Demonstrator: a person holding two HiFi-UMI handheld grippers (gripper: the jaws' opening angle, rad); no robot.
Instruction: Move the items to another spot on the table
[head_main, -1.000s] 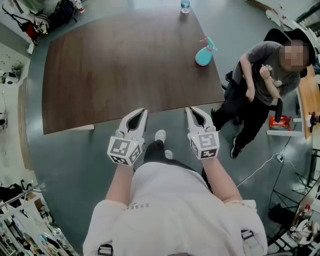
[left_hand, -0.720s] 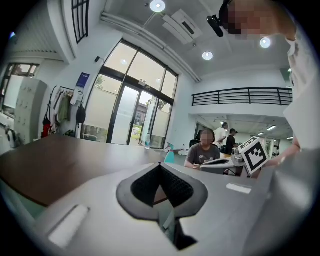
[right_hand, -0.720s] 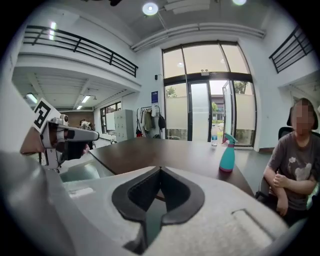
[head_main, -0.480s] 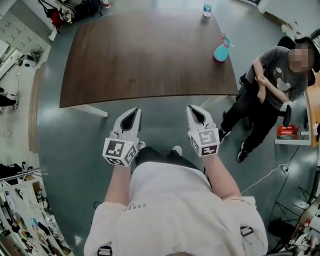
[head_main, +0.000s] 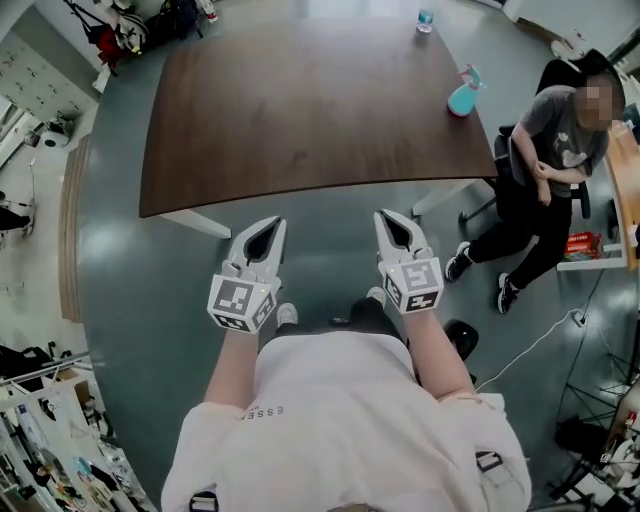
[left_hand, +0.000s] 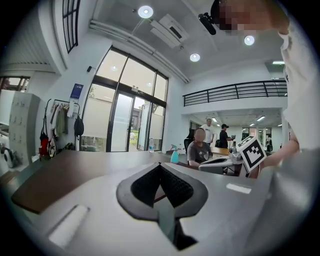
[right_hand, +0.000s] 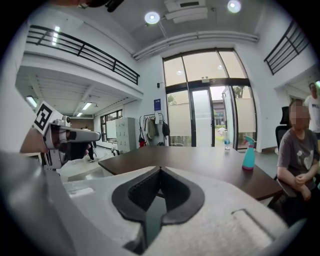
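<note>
progress: judged not begun | left gripper (head_main: 272, 222): lower centre-left, jaws together, holding nothing | right gripper (head_main: 390, 215): lower centre-right, jaws together, holding nothing | table (head_main: 300, 110): upper middle, beyond both grippers | spray bottle (head_main: 463, 97): upper right, near table's right edge | water bottle (head_main: 426, 20): top right, far edge | left: both items to move

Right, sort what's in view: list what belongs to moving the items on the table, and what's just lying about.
For the job:
teal spray bottle and clear water bottle, both on the brown table; left claw and right claw, both shut and empty.

Lying about:
seated person; red packet; white floor cable; bags beyond the table.
</note>
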